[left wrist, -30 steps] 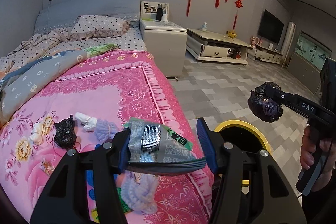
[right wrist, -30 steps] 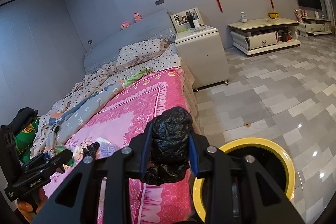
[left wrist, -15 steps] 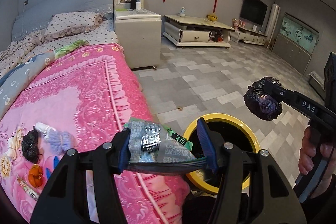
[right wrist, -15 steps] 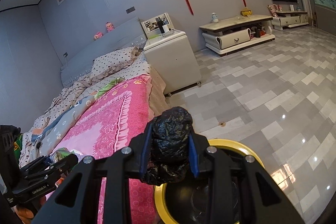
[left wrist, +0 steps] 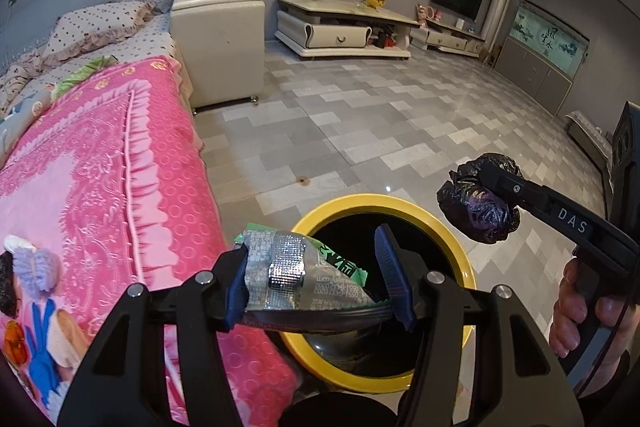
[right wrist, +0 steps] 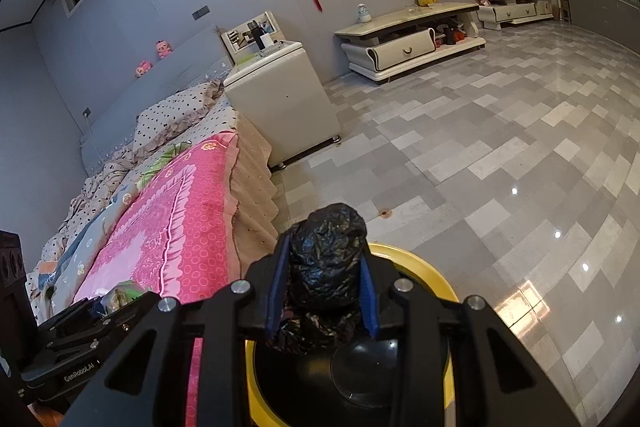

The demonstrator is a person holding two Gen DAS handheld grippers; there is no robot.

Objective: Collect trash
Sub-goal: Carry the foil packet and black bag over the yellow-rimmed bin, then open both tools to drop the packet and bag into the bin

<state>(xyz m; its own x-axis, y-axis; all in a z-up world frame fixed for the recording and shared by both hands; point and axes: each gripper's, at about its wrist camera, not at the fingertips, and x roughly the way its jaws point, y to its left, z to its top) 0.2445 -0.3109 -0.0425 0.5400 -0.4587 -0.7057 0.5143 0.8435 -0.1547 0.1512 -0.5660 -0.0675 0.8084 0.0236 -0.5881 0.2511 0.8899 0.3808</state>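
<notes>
Two trash pieces held: foil wrapper (left wrist: 298, 277) clamped in left gripper (left wrist: 316, 277), long axis crosswise, over near rim of yellow-rimmed bin (left wrist: 460, 247); black bag wad (right wrist: 326, 267) pinched in right gripper (right wrist: 324, 287), directly above bin mouth, nearer drop.

The bin (left wrist: 460, 239) at lower centre had a yellow rim and black inside; the blanket (left wrist: 100, 167) at left was pink and floral; the pillow (left wrist: 96, 27) white with black dots.
</notes>
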